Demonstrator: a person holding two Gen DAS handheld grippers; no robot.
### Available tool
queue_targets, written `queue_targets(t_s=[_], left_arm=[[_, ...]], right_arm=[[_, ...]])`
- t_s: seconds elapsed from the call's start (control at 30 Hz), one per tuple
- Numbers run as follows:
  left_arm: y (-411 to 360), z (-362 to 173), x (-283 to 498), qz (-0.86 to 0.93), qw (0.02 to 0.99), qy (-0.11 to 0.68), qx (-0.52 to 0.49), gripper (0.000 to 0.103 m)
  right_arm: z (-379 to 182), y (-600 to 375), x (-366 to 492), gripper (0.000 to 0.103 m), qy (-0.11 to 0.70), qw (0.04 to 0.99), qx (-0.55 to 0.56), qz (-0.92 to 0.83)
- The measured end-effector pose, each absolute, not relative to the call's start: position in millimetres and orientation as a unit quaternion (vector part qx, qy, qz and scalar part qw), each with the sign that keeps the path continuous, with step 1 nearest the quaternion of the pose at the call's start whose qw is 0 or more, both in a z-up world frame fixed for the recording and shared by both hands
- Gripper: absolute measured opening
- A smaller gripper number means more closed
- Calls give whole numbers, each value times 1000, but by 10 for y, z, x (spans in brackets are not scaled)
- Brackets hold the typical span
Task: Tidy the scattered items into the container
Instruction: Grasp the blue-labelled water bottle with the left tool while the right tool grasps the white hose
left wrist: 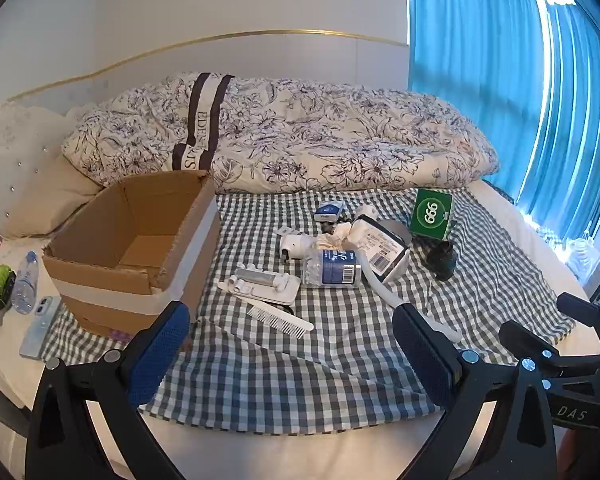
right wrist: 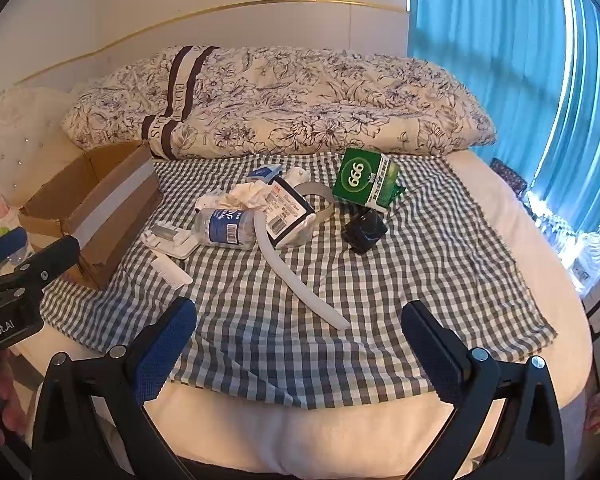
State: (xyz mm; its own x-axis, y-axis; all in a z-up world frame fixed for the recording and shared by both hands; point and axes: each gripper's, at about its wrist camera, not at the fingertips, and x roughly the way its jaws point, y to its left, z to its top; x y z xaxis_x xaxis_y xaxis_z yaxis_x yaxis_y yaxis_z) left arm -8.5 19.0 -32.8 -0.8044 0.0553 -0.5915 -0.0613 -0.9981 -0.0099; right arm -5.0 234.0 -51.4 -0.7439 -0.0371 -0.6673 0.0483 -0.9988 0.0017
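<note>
Nothing has been tidied yet, as far as can be judged: the cardboard box (left wrist: 132, 248), set at the left of the checked cloth (left wrist: 300, 360) on the bed, is seen open-topped, and its visible inside looks empty. All the scattered items are found in a loose heap to the right of it, in the middle of the cloth. Nearest the box, a white comb (left wrist: 281, 321) and a white tray with a grey part (left wrist: 266, 283) are laid side by side. Just right of these a crushed water bottle (left wrist: 332, 269) is lying on its side, touching a crumpled tissue (left wrist: 334, 240) and a labelled packet (left wrist: 382, 249). A curved white tube (right wrist: 300, 276) is run from under the heap toward the near edge. Farther right, a green box marked 999 (left wrist: 431, 214) and a small black object (left wrist: 442, 259) are placed close together.

The left gripper (left wrist: 292, 360) and the right gripper (right wrist: 300, 356) are both held low at the near edge, jaws spread wide, with nothing between them. Every item is left to be moved.
</note>
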Motion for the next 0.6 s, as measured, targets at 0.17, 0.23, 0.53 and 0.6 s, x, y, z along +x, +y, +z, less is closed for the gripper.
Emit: queue_targets(t_s=[0.17,0.23,0.53,0.6], left_arm=[[220,-493,-236,946,37,3,-322,103],[247,-598,-316,944,39,5,-329,103],[319,-1080,-687,929,47,-1,-367,103],[300,-1163,-767,927,46,-6,-372,103]], right_arm=[[-617,2448,-181,100,-1,37,366,-930],[-686,2481,-250,99,3,41,372,-927],[-1018,2506,-678,72,30,63,406,-911],[-1080,2488,-763,72,30,73,412,-908]])
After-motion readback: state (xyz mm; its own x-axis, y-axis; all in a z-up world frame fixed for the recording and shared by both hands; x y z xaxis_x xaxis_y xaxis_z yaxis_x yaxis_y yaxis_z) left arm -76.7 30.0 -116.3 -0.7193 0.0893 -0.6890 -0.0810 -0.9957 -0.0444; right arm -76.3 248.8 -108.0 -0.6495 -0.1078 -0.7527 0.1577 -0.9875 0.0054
